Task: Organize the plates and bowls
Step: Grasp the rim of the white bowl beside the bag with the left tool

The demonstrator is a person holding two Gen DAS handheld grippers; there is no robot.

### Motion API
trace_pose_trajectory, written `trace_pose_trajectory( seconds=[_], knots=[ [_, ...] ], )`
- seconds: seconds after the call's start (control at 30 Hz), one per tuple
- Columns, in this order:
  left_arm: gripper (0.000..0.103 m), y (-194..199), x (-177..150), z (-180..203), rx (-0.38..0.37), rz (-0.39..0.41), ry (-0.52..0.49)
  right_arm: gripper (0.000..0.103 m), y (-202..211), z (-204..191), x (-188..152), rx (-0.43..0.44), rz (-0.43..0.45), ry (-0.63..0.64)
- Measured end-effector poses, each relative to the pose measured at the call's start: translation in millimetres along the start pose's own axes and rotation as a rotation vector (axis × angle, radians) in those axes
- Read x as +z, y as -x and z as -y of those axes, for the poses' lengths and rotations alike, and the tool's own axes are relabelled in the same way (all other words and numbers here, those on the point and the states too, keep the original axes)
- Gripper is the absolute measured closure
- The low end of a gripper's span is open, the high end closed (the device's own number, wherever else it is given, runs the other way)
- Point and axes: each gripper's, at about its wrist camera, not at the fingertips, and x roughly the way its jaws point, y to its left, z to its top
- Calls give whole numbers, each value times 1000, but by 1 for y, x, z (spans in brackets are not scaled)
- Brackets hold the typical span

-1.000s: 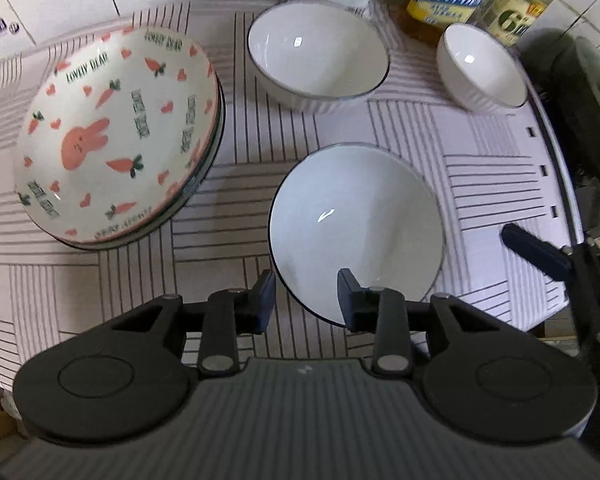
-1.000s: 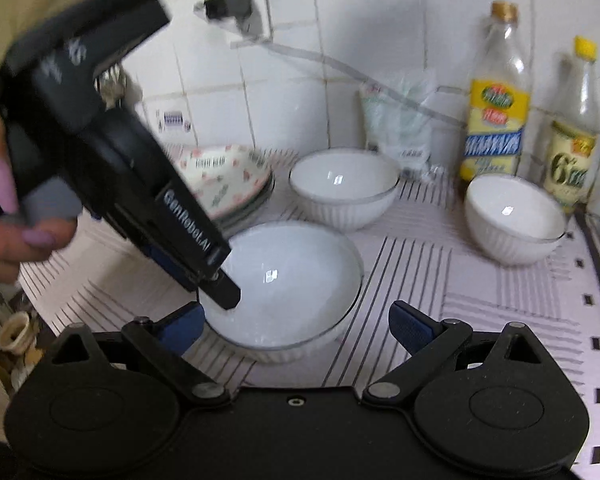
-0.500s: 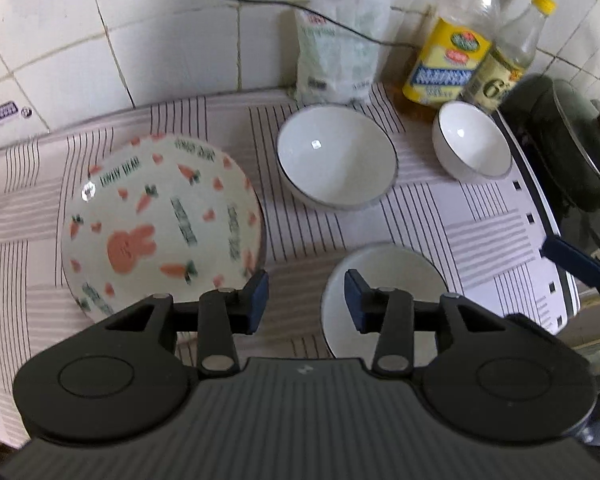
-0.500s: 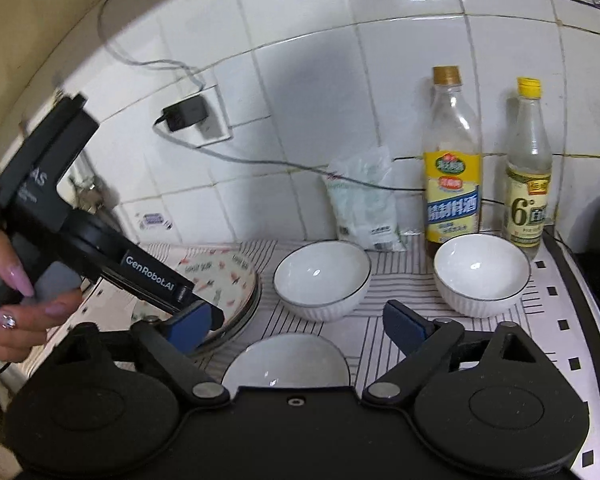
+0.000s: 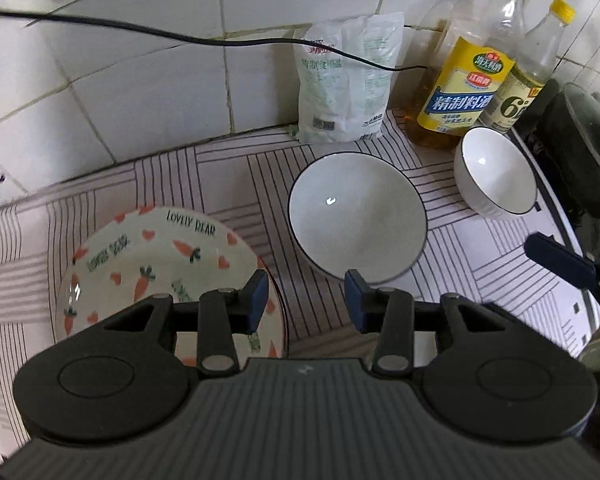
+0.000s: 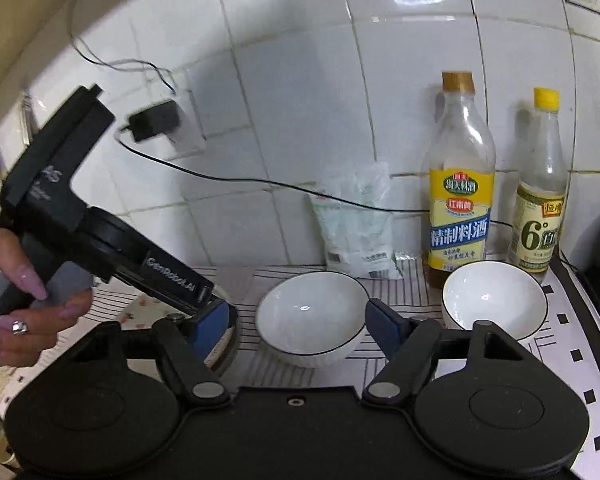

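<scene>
Both my tools pulled up and back from the near bowl, now out of view; left tool (image 5: 306, 300) and right tool (image 6: 298, 326) gape open, empty. Carrot plate (image 5: 152, 264) sits left on the table (image 5: 228, 176), big bowl (image 5: 356, 216) centre, small bowl (image 5: 496, 176) right, so sorting isn't finished.

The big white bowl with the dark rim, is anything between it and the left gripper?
Nothing visible. The left gripper is open above the striped mat, with the big white dark-rimmed bowl directly ahead; the carrot-print plate sits off to its left.
</scene>
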Motion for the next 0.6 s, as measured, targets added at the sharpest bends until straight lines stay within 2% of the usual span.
trace_pose_trajectory(
  seconds=[0.13,0.2,0.4,0.43,0.47,0.6],
  knots=[
    [62,-17,10,0,6,-1,-50,28,-27,18,4,-28,-47,-76],
    [62,-27,13,0,5,-2,-80,33,-48,31,7,-40,-156,-164],
    [62,-52,24,0,13,-39,-132,34,-76,46,3,-67,-193,-280],
    [64,-55,26,-1,12,-43,-134,37,-79,47,2,-68,-200,-292],
    [65,-58,27,-2,6,-49,-139,44,-83,47,1,-63,-208,-306],
    [67,-68,29,-1,-7,-63,-163,56,-99,50,1,-72,-251,-356]
  ],
)
